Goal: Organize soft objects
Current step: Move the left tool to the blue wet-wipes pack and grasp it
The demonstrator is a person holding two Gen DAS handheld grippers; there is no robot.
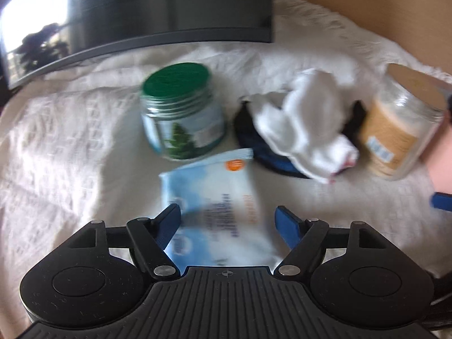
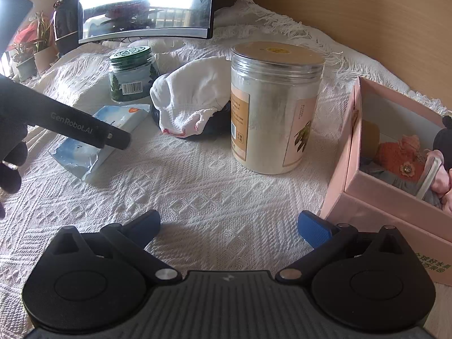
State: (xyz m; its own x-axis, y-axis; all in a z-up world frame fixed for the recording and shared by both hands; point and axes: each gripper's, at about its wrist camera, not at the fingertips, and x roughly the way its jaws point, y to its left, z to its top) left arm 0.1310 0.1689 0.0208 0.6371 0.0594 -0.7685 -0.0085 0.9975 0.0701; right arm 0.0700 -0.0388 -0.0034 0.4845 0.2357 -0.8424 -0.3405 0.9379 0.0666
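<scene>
Cloth (image 2: 197, 186), white and woven, covers the surface we work on, and the tall beige-lidded jar (image 2: 275, 107) stands on it as our landmark. Left of the jar we see a white rag (image 2: 192, 99) heaped on a dark bundle (image 2: 214, 125), then the green-lidded jar (image 2: 131, 73); right of it sits a pink box (image 2: 367, 192). Our left gripper (image 1: 227, 220) is spread wide around a blue wipes pack (image 1: 214, 197) without closing on it, and our right gripper (image 2: 228, 226) gapes wide, holding nothing.

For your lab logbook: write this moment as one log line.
left gripper: open over wipes pack | right gripper: open, empty | white cloth: untouched
</scene>
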